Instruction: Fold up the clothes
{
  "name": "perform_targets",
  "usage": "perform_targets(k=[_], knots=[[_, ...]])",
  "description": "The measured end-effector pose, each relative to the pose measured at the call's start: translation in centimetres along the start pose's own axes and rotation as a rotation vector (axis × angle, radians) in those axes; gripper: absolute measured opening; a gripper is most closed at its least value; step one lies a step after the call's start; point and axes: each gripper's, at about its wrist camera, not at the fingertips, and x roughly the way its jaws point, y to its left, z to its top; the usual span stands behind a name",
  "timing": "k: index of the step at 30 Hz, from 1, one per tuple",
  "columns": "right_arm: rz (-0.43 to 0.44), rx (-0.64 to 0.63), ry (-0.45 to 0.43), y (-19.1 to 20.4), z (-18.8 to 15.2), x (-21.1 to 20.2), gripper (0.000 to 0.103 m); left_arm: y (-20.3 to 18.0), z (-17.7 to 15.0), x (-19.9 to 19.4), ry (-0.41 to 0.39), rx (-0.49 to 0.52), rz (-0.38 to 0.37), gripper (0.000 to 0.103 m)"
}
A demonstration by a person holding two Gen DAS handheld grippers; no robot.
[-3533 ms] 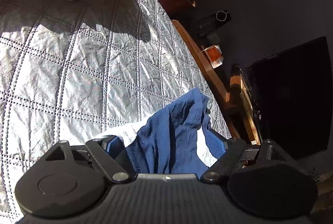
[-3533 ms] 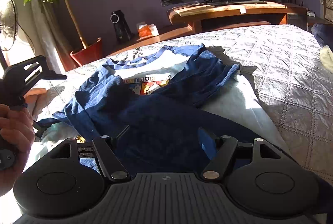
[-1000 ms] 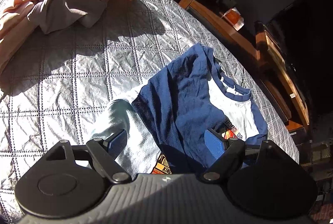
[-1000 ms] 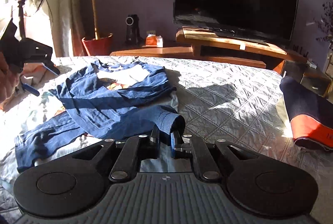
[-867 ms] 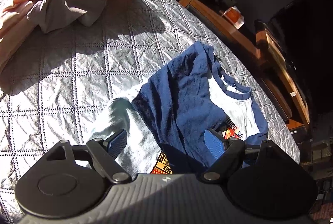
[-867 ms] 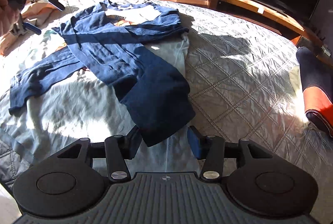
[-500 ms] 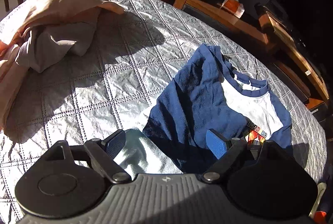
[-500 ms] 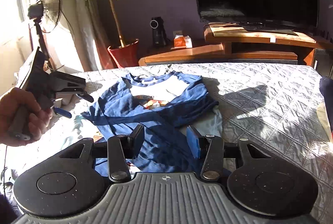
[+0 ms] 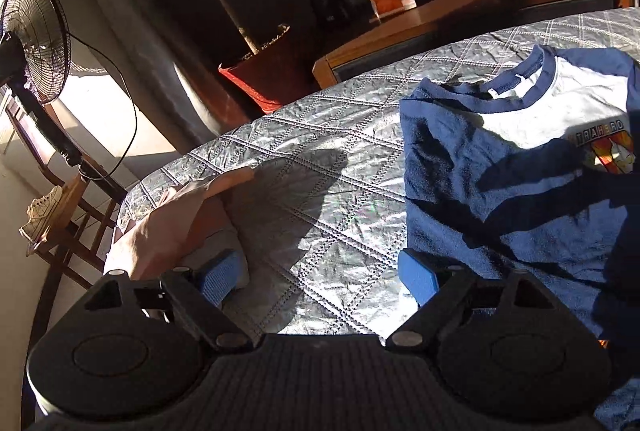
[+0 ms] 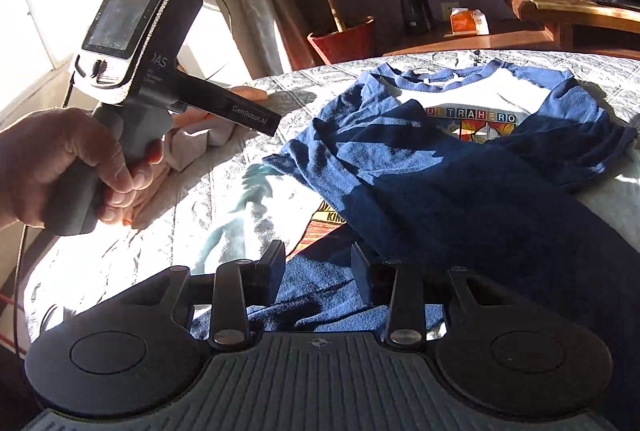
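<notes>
Nearest, the right gripper hangs low over a blue sleeve, its jaws partly spread and holding nothing. The left gripper, jaws wide apart and empty, hovers above the quilted bed, just beside the shirt. This blue and white shirt lies face up with both sleeves crossed over its chest. The cloth looks light, soft and limp, so a hem or shoulder seam seems the best hold. Farther left lies a peach garment.
</notes>
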Motion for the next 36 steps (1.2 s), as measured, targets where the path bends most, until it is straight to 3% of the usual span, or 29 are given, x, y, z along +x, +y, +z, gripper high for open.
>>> perform_targets(k=[1,8,12,15,22,28,32,34,36], knots=[[0.002,-0.008,0.005,0.2,-0.1,0.1,0.044,-0.3,-0.2,-0.4,-0.028,0.028,-0.013,0.076],[0.053,-0.104,0.089,1.6,-0.8,1.1,0.047,-4.5,-3.5,-3.4,-0.345,0.509,-0.008,0.077],[0.063,-0.132,0.119,2.0,-1.2,1.5,0.053,-5.5,-5.3,-3.6,-0.373,0.682,-0.104,0.076],[0.071,-0.129,0.120,1.9,-1.2,1.5,0.055,-5.9,-6.1,-3.4,-0.376,0.750,-0.149,0.076],[0.085,-0.129,0.116,1.8,-1.1,1.6,0.057,-7.6,-8.2,-1.9,-0.411,1.006,-0.095,0.077],[0.093,-0.127,0.113,1.8,-1.2,1.7,0.059,-7.6,-7.5,-1.2,-0.449,1.083,-0.110,0.083],[0.098,-0.121,0.114,1.7,-1.2,1.7,0.059,-7.2,-6.8,-0.7,-0.453,1.075,-0.152,0.079],[0.099,-0.121,0.113,1.7,-1.2,1.6,0.059,-6.9,-6.3,-0.3,-0.419,1.039,-0.203,0.054],[0.100,-0.120,0.113,1.7,-1.3,1.6,0.059,-6.6,-6.3,-0.1,-0.394,1.019,-0.239,0.038]])
